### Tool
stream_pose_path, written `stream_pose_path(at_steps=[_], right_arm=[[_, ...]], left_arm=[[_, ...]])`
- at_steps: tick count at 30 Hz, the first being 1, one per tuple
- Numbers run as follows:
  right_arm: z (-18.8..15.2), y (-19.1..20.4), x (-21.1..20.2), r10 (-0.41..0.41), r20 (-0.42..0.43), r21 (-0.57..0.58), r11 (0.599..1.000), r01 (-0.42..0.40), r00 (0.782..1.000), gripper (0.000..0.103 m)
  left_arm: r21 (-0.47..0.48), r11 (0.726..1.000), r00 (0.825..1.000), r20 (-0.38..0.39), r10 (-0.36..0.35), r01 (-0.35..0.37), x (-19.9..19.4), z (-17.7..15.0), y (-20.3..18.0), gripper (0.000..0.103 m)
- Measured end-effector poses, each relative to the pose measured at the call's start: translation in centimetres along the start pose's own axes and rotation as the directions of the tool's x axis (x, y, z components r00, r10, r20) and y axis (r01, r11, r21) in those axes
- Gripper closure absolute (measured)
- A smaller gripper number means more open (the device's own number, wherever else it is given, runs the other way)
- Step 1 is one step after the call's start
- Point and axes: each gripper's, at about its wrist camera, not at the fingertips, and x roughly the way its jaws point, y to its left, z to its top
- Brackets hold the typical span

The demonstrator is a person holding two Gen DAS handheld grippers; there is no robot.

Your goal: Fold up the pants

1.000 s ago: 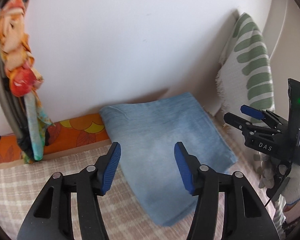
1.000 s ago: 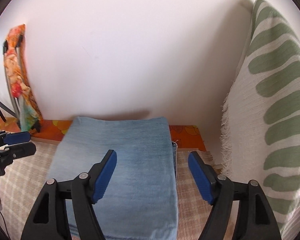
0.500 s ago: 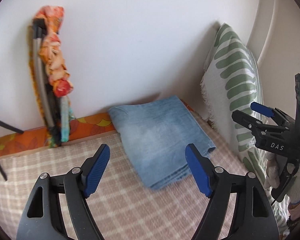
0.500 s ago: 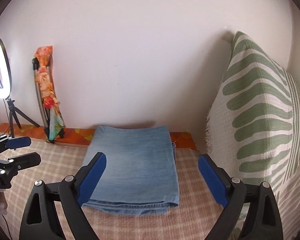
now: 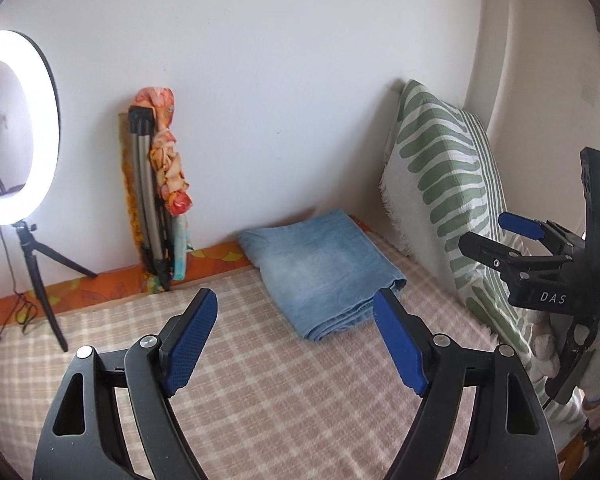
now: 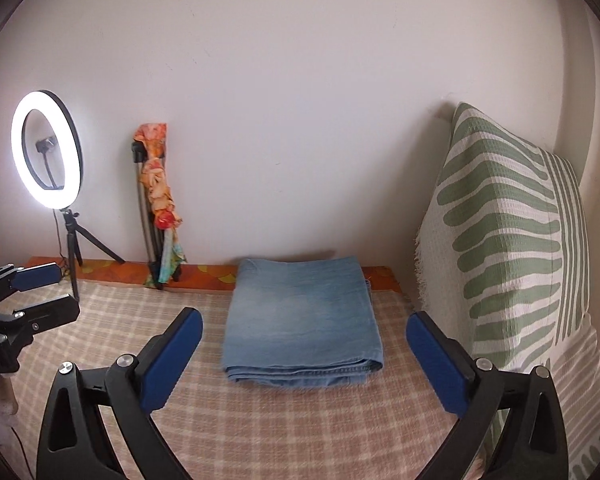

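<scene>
- The folded pants (image 6: 302,316) lie on the checked blanket (image 6: 280,420), near the wall, beside the pillow (image 6: 508,248).
- The left gripper (image 5: 300,340) and the right gripper (image 6: 302,360) have their fingers apart, the right's just opening wider, holding nothing.

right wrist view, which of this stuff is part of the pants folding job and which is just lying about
Part of the job:
- folded light blue denim pants on the beige checked bed cover
- right gripper, open, empty
- left gripper, open, empty

Just lying about:
- lit white ring light on a black tripod
- folded tripod wrapped in orange floral cloth
- green-and-white leaf-print cushion
</scene>
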Motion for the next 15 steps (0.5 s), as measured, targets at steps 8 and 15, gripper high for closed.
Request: stream_pose_path(at_steps=[8,15], right_arm=[[-2.9,2.8,-3.9,0.017,0.008,0.021,1.000,-0.017,1.000,0.000],[-5.9,5.1,-5.2,0.008,-0.011,0.027,1.000,-0.008,1.000,0.000]], left_arm=[[0.058,0.998,1.000,0.006,-0.003,0.002,-3.9,-3.2,-0.6,0.023],[0.096,0.995,1.000,0.006,-0.005,0.004,-6.1,-6.1,-0.8,0.022]])
